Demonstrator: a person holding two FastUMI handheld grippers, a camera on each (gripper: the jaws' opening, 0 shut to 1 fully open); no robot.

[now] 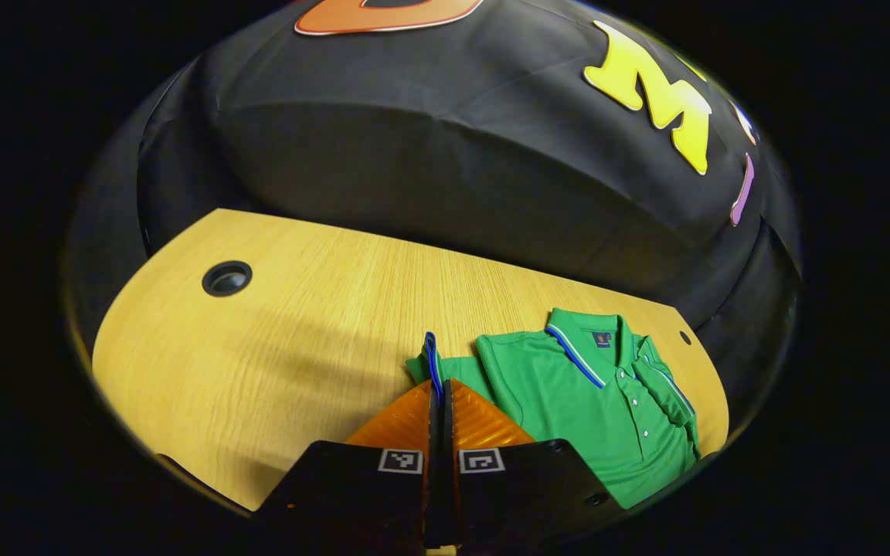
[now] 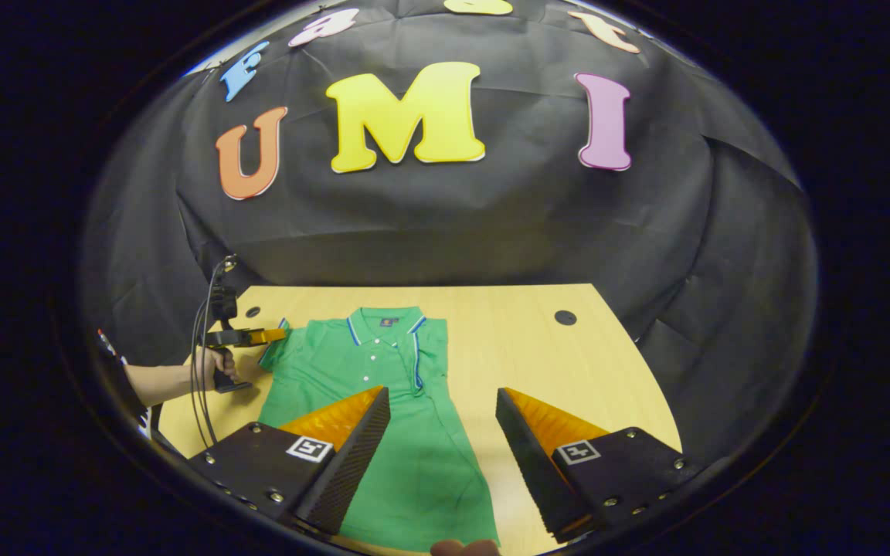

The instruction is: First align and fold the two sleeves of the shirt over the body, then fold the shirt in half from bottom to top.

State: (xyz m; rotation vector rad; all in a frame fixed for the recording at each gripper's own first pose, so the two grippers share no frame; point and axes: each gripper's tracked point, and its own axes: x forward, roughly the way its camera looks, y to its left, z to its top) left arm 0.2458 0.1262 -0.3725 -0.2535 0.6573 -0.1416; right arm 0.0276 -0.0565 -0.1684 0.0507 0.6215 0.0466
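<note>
Two views give us different halves of the scene. At the bottom of the left gripper view, our left gripper [image 1: 439,390] is clamped on the blue-trimmed cuff of a sleeve [image 1: 431,363], with the green shirt [image 1: 599,409] at lower right on the wooden table [image 1: 298,324]. The right gripper view shows the shirt lying flat at lower centre, one sleeve already folded over the body, and our right gripper [image 2: 443,405] above it, fingers wide apart. At left, a hand [image 2: 217,363] holds the other gripper at the sleeve.

One green shirt [image 2: 406,432], one wooden table [image 2: 507,332], two tongs [image 1: 439,401] [image 2: 443,401], one hand [image 2: 217,363]
</note>
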